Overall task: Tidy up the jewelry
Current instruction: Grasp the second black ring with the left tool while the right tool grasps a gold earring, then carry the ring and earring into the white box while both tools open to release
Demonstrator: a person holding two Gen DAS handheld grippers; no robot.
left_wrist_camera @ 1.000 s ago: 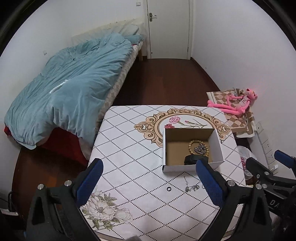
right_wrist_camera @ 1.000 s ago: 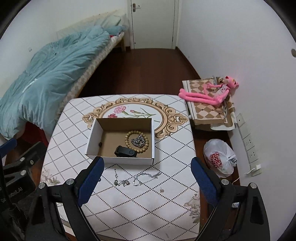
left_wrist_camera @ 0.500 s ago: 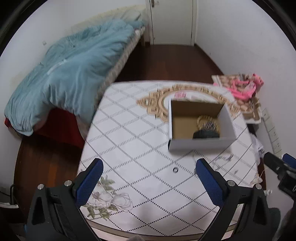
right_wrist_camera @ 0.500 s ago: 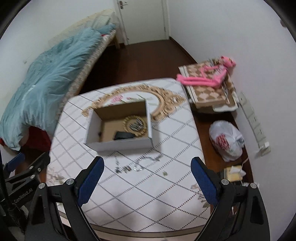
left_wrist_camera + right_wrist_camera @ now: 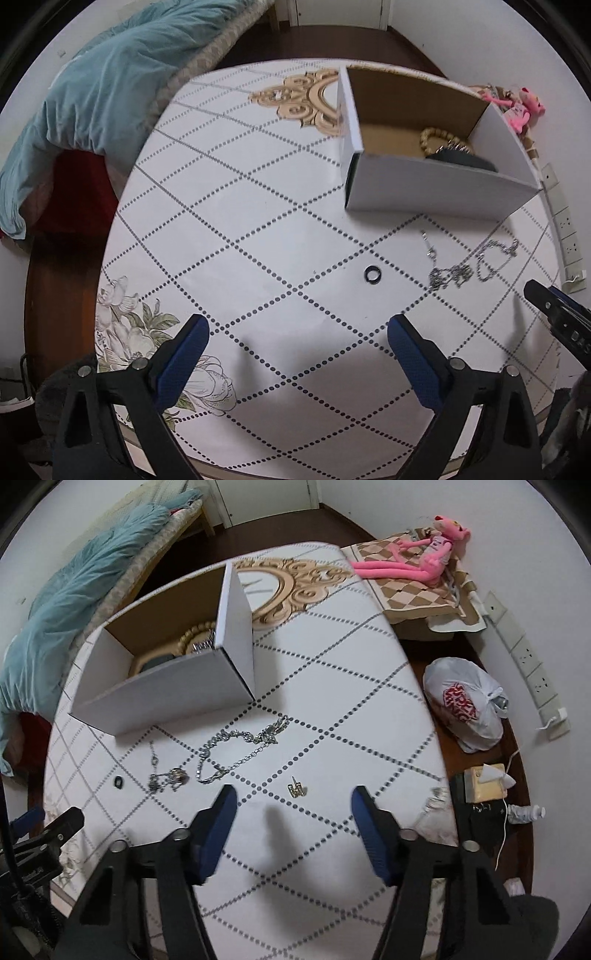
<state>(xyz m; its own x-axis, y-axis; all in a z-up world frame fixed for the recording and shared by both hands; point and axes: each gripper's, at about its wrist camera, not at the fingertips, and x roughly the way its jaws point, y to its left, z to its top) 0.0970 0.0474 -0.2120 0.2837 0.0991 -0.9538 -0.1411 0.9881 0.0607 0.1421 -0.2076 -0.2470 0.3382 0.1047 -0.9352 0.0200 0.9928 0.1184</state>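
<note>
Right wrist view: right gripper [image 5: 293, 803] gapes empty above earring [image 5: 297, 789].

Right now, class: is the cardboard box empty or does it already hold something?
Not empty. The cardboard box already holds a beaded bracelet and a dark item.

Both wrist views look down, fairly near, sharing the table [image 5: 258, 221], box [image 5: 177, 686] and seemingly chains [image 5: 236, 746].

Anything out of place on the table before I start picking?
Only the loose jewelry: two silver chains lie tangled in front of the box, a pendant necklace and black ring to their left, a small gold earring nearest the right gripper. Nothing looks damaged.
</note>
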